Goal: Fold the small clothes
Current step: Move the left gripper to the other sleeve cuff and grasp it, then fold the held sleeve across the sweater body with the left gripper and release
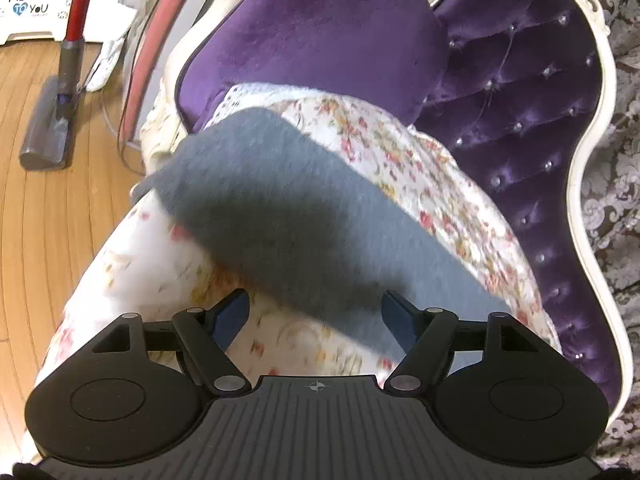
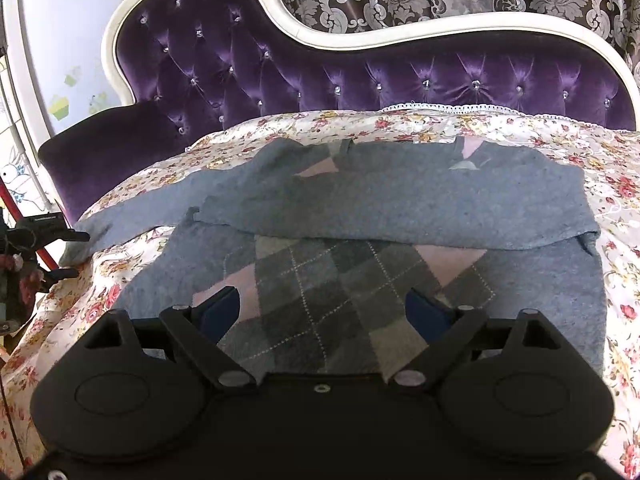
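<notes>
Grey argyle sweater (image 2: pixel 400 208) lies flat on the floral cover (image 2: pixel 616 184) of the purple chaise (image 2: pixel 280 68), long axis left-right across the right wrist view, top part already folded down over the argyle panel. One sleeve (image 2: pixel 120 216) trails to mid-left of that frame, right at my left gripper (image 1: pixel 316 312); in the left wrist view it runs from centre toward lower right. Left jaws apart, nothing pinched, cloth just ahead. Right gripper (image 2: pixel 324 312) jaws wide apart over the lower hem, empty. Left hand is nearer the sleeve, so I reckon sleeve fold-in is its job
</notes>
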The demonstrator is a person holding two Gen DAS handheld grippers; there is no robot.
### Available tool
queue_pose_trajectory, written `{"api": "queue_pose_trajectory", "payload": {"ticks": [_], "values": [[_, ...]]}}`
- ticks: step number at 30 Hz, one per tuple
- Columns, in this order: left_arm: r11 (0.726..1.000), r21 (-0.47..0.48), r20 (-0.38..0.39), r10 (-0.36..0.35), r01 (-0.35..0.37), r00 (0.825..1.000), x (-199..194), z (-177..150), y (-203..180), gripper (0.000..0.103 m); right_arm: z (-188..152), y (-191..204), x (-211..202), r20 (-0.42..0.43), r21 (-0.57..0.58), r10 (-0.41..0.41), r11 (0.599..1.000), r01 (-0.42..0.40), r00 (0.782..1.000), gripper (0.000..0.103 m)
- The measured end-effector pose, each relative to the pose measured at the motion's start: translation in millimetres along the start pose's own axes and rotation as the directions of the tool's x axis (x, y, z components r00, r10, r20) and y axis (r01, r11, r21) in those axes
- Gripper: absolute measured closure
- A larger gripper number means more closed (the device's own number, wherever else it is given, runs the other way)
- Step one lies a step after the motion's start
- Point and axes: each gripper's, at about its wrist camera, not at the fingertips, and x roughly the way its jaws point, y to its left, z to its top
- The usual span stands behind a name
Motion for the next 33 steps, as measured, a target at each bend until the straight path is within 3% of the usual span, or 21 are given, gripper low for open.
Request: {"api": "queue_pose_trajectory", "payload": {"ticks": [1, 3, 4, 5, 7, 10, 13, 16, 18, 21, 24, 27, 29, 33], "values": [[1.000, 0.005, 0.009, -0.004, 0.004, 1.000, 2.4, 3.3, -0.8, 0.036, -0.2, -0.2, -0.5, 0.001, 0.001, 0.000, 1.000, 0.000, 1.000, 0.012], [1.000, 0.015, 0.038, 0.017, -0.018, 0.999, 3.4, 7.8, -3.5, 0.069, -0.7, -0.3, -1.1, 0.002, 0.004, 0.002, 1.000, -0.002, 1.000, 0.012], [0.999, 0.017, 0.061, 0.049, -0.050, 0.997, 2.6, 10.9, -5.1, 0.097, -1.2, -0.2, -1.1, 0.002, 0.004, 0.002, 1.000, -0.002, 1.000, 0.012], [0.997, 0.014, 0.086, 0.069, -0.070, 0.994, -0.2, 13.3, -6.8, 0.097, -1.6, 0.1, -0.9, 0.000, 0.003, 0.002, 1.000, -0.002, 1.000, 0.012], [0.999, 0.020, 0.137, 0.041, -0.045, 0.990, -9.0, 16.9, -12.3, 0.098, -2.6, 0.6, -0.3, -0.002, 0.001, 0.004, 1.000, -0.004, 1.000, 0.012], [0.991, 0.114, 0.204, 0.040, -0.065, 0.978, -25.0, 21.2, -38.3, 0.098, -4.1, 0.4, 1.1, -0.008, 0.002, 0.013, 1.000, -0.013, 1.000, 0.012], [0.969, 0.236, 0.248, 0.014, -0.075, 0.969, -40.5, 21.1, -76.3, 0.098, -5.2, -0.3, 1.2, -0.007, 0.009, 0.020, 1.000, -0.020, 1.000, 0.012], [0.927, 0.373, 0.260, -0.056, -0.047, 0.964, -55.0, 13.7, -124.7, 0.098, -6.1, -3.1, -0.8, -0.001, 0.023, 0.027, 0.999, -0.027, 1.000, 0.012], [0.868, 0.496, 0.254, -0.119, -0.023, 0.960, -62.2, -0.5, -164.6, 0.098, -6.2, -5.2, -3.2, 0.005, 0.031, 0.029, 0.999, -0.029, 1.000, 0.012], [0.749, 0.662, 0.206, -0.213, 0.024, 0.955, -63.6, -33.1, -223.0, 0.098, -6.1, -10.4, -7.8, 0.016, 0.045, 0.029, 0.999, -0.030, 0.999, 0.012], [0.635, 0.766, 0.112, -0.279, 0.096, 0.954, -54.8, -76.5, -267.1, 0.097, -5.9, -16.5, -14.3, 0.028, 0.059, 0.025, 0.998, -0.027, 0.999, 0.012], [0.531, 0.832, 0.003, -0.291, 0.159, 0.957, -38.3, -124.2, -296.3, 0.097, -6.3, -23.7, -21.5, 0.040, 0.072, 0.015, 0.997, -0.018, 0.999, 0.012], [0.491, 0.849, -0.060, -0.279, 0.196, 0.958, -25.9, -150.8, -303.5, 0.095, -6.4, -30.1, -25.6, 0.044, 0.082, 0.007, 0.997, -0.010, 0.999, 0.012], [0.452, 0.846, -0.191, -0.238, 0.283, 0.952, -0.3, -189.1, -305.5, 0.092, -7.0, -41.7, -29.2, 0.045, 0.107, -0.011, 0.994, 0.006, 0.999, 0.012]]}}
